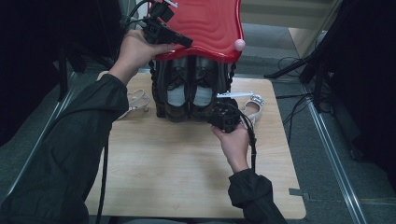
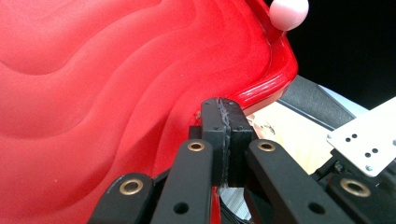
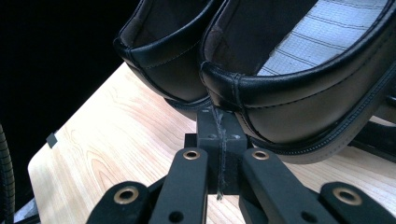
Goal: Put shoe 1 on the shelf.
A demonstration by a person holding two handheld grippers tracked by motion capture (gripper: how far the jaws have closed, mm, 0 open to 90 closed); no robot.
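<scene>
The red lid (image 1: 205, 25) is raised, pinched at its edge by the left hand-held gripper (image 1: 184, 42). Beneath it sit the black shoes (image 1: 187, 88); the right hand-held gripper (image 3: 218, 140), jaws together and holding nothing, rests at their heels, so removal remains.

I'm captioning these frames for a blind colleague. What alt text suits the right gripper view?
The right gripper, jaws shut with nothing visible between them, rests its tips against the heels of a pair of black leather shoes standing on a light wooden table. A grey insole shows inside the nearer shoe.
</scene>
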